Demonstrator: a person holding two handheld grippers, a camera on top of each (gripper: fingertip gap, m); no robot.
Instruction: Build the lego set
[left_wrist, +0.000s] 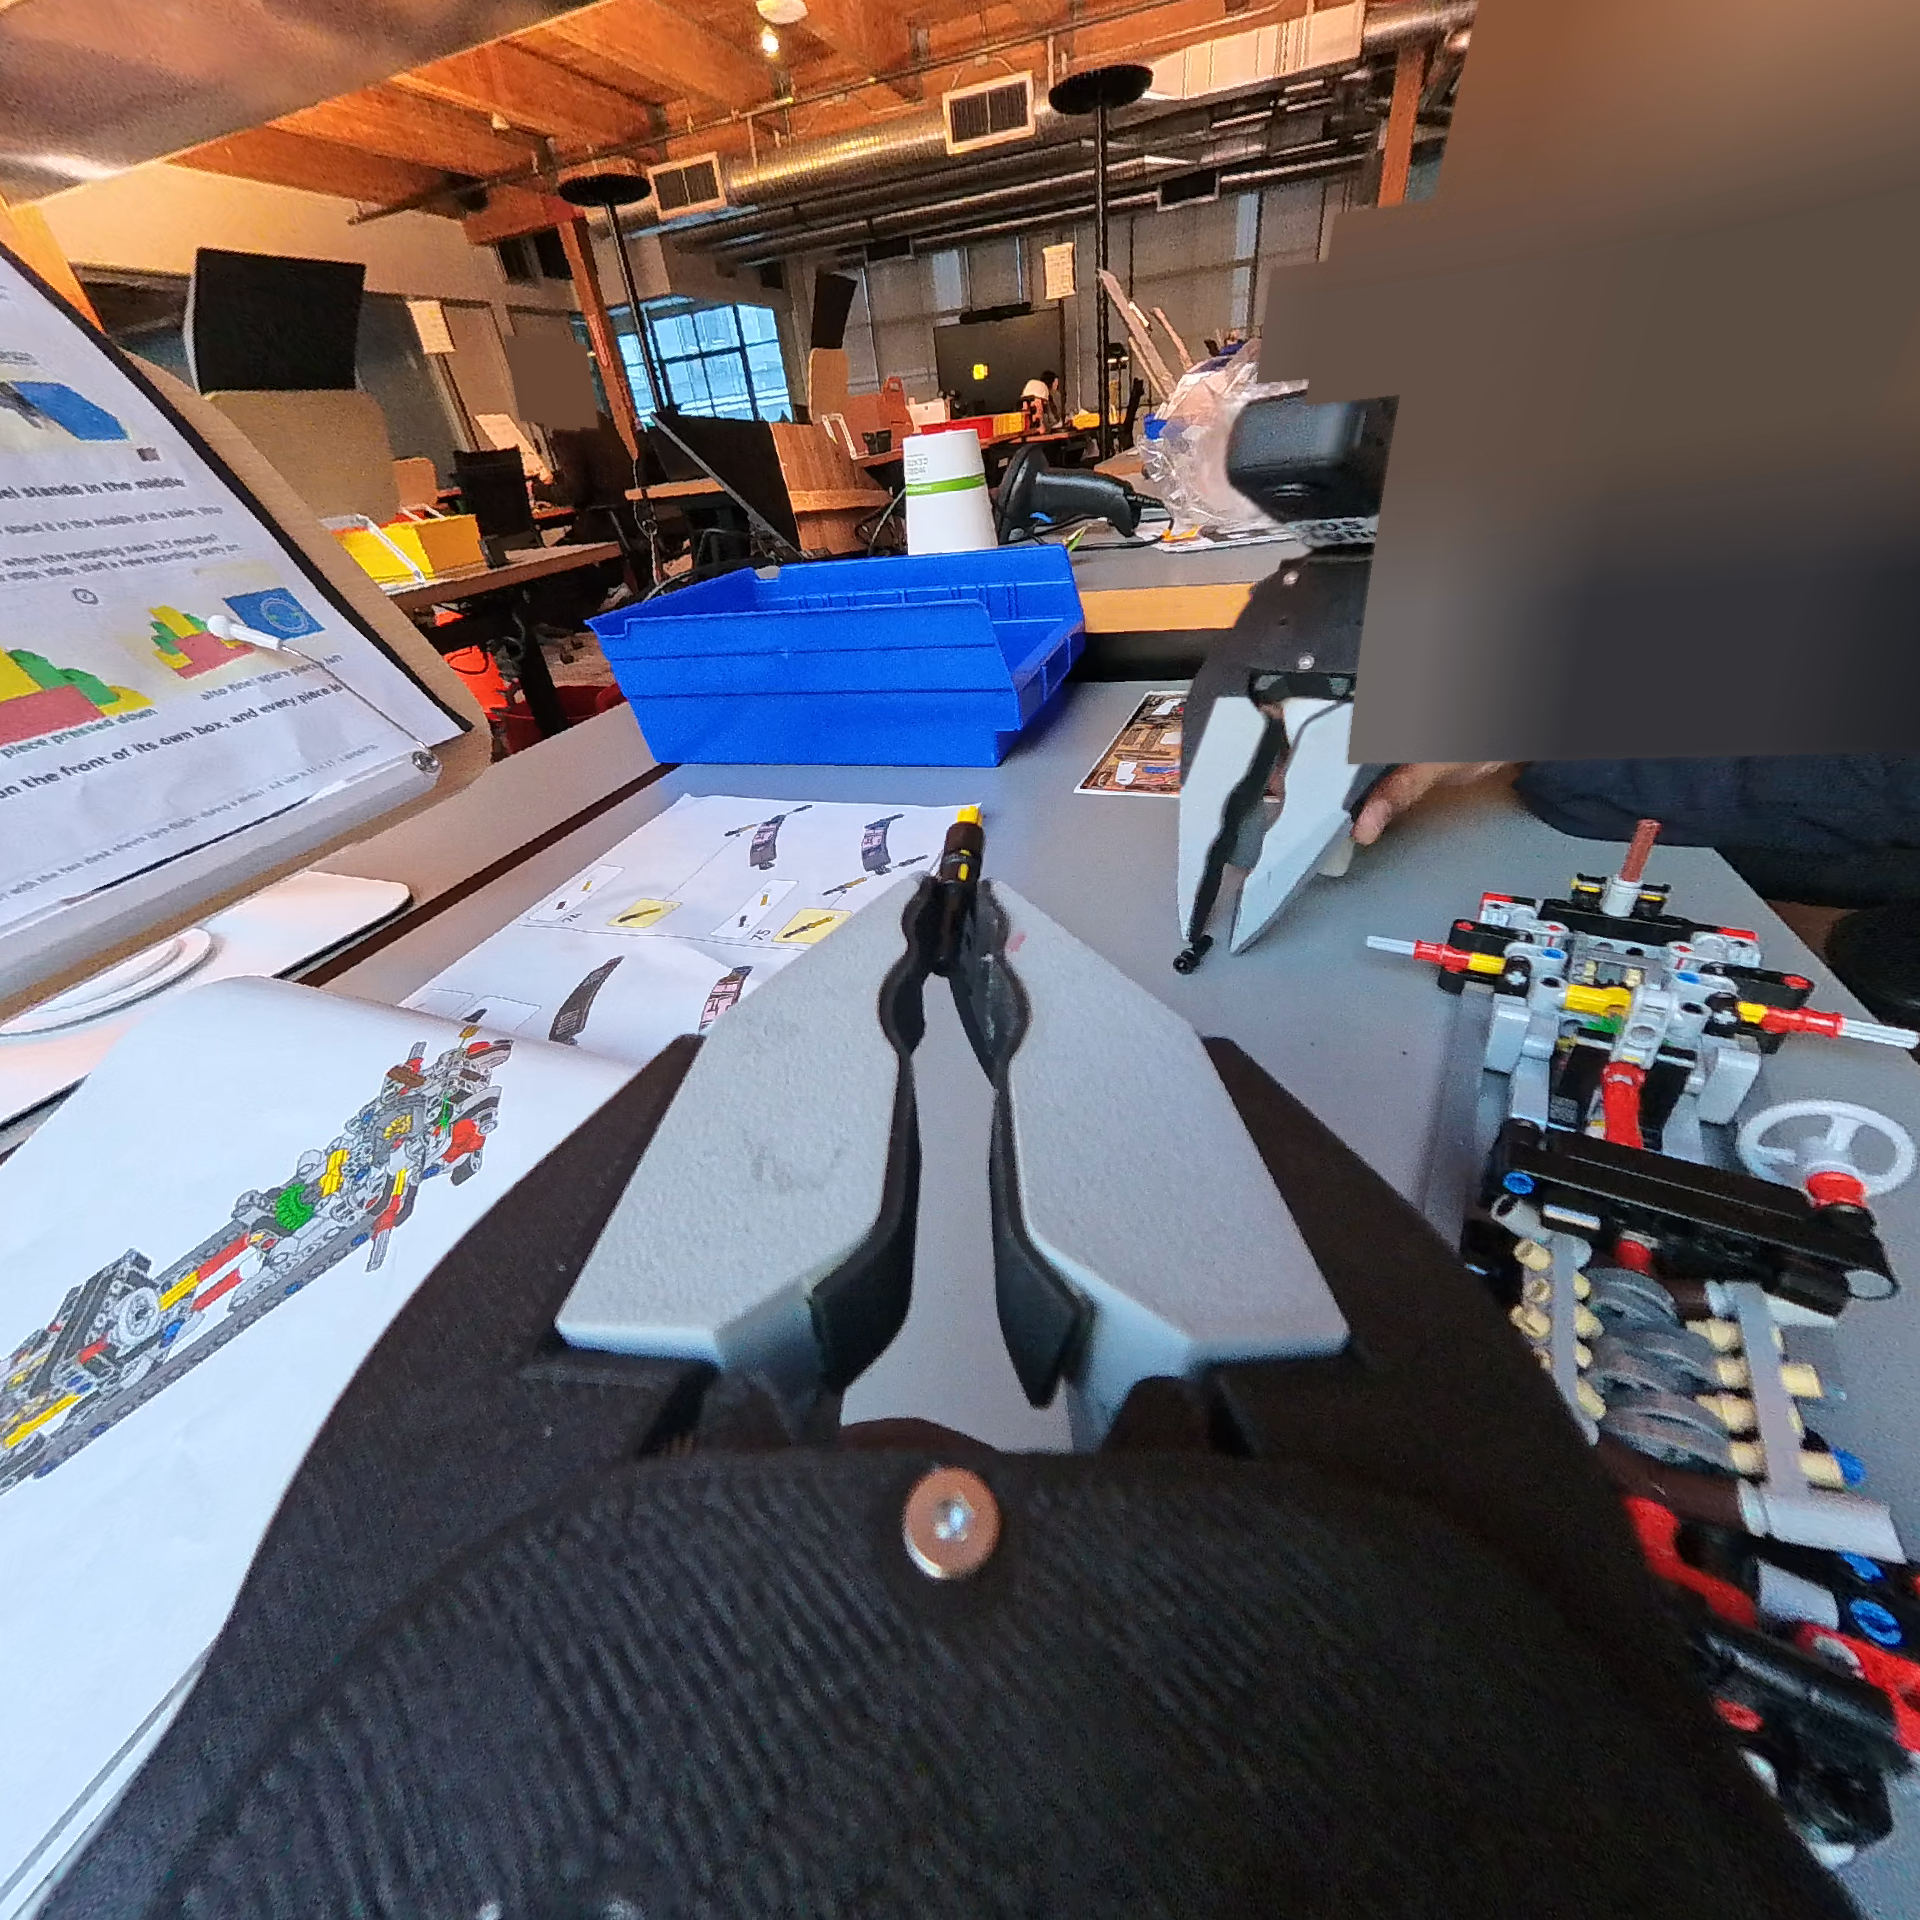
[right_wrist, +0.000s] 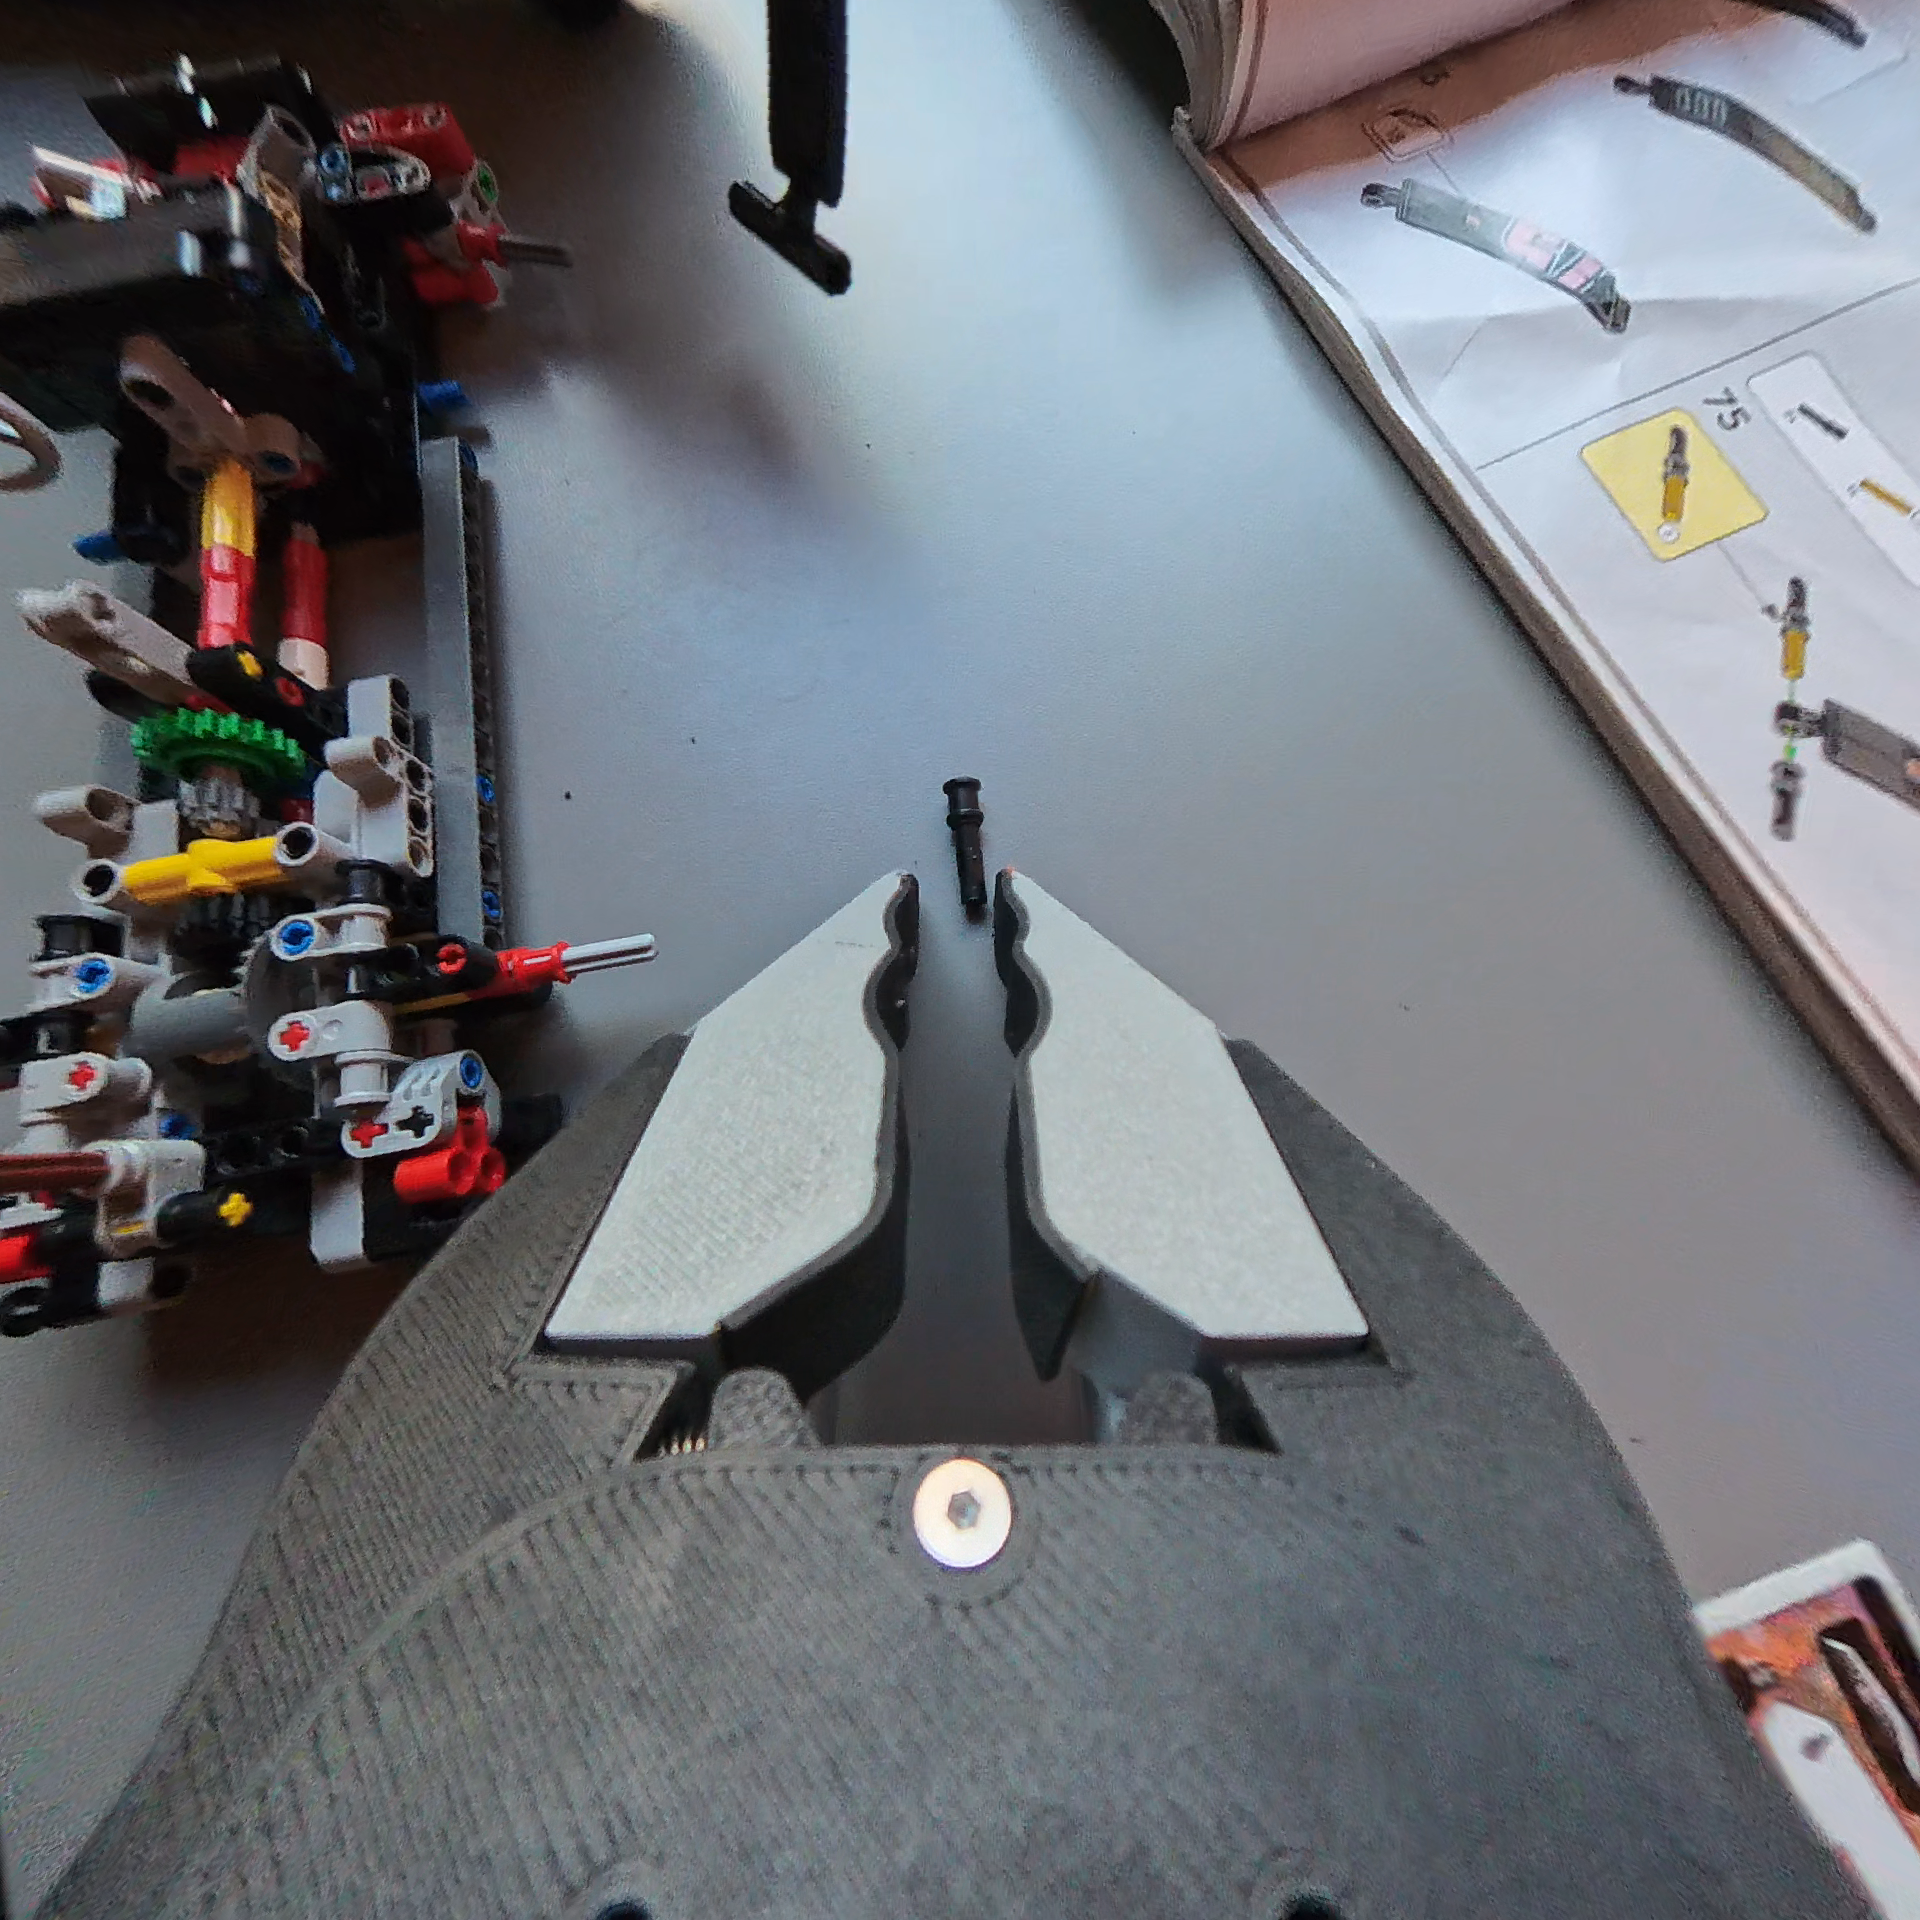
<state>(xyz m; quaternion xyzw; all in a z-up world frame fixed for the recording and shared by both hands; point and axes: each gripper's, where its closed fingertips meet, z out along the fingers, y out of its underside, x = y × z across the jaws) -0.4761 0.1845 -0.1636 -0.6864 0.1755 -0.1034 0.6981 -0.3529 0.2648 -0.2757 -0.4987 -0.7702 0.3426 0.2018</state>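
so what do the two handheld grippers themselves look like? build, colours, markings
Both match: the left gripper and right gripper have a black ribbed 3D-printed body with one silver screw at centre. Two light grey wedge fingers taper to points, lined with black wavy-edged pads. The right one, seen from the left wrist view, carries a black camera on top. No cables visible.

— What sort of place is this?
— An open workshop or lab-style office: exposed timber ceiling (left_wrist: 436, 114) and metal ducts (left_wrist: 852, 156) at twelve o'clock.
— What else shows it?
— Rows of desks with monitors (left_wrist: 997, 353), a blue parts bin (left_wrist: 831, 665) on the grey worktop (left_wrist: 1299, 997), an instruction booklet (left_wrist: 665, 894) at ten, a half-built brick model (left_wrist: 1642, 1122) at three.
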